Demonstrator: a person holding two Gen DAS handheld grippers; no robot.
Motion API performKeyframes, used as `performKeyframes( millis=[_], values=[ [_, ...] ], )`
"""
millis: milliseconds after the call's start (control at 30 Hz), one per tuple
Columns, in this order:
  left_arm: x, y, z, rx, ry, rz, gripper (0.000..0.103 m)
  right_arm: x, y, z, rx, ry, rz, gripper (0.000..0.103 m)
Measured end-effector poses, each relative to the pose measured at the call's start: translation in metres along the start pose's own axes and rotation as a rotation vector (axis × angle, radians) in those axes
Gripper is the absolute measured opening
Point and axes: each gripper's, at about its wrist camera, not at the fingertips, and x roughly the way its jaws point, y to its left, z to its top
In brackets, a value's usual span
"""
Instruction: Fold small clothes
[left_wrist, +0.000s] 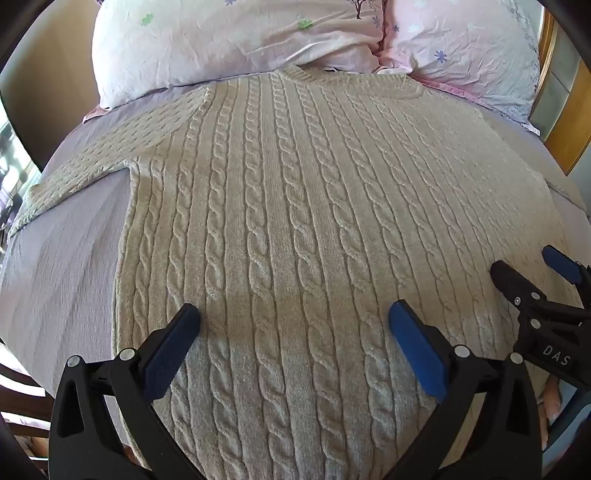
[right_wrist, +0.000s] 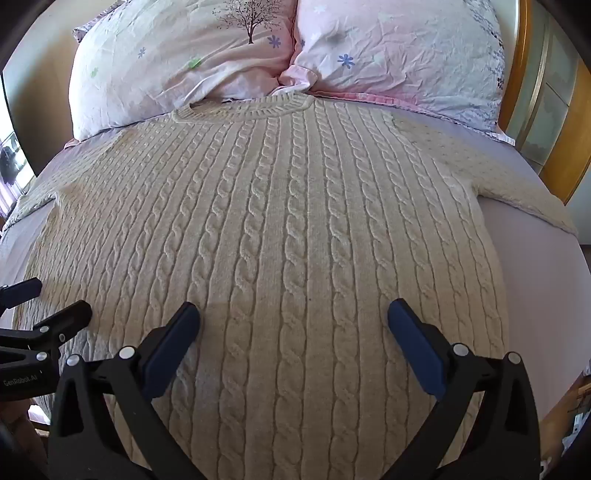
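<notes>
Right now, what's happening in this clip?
A person holds a pair of tongs in each hand over a cream cable-knit sweater spread flat on a lavender bedsheet, collar toward two pink floral pillows. Both sleeves lie stretched out to the sides. The left tongs and the right tongs hover open above the lower part of the sweater, gripping nothing. No fold is visible yet.
</notes>
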Motion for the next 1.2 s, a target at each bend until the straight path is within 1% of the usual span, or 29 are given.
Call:
performKeyframes(
  millis=[1200],
  values=[
    [-0.0001,0.0001,0.0000,-0.001,-0.002,-0.002,0.102,-0.0001,-0.0001,-0.0006,-0.002,0.002,-0.003,0.101]
  ],
)
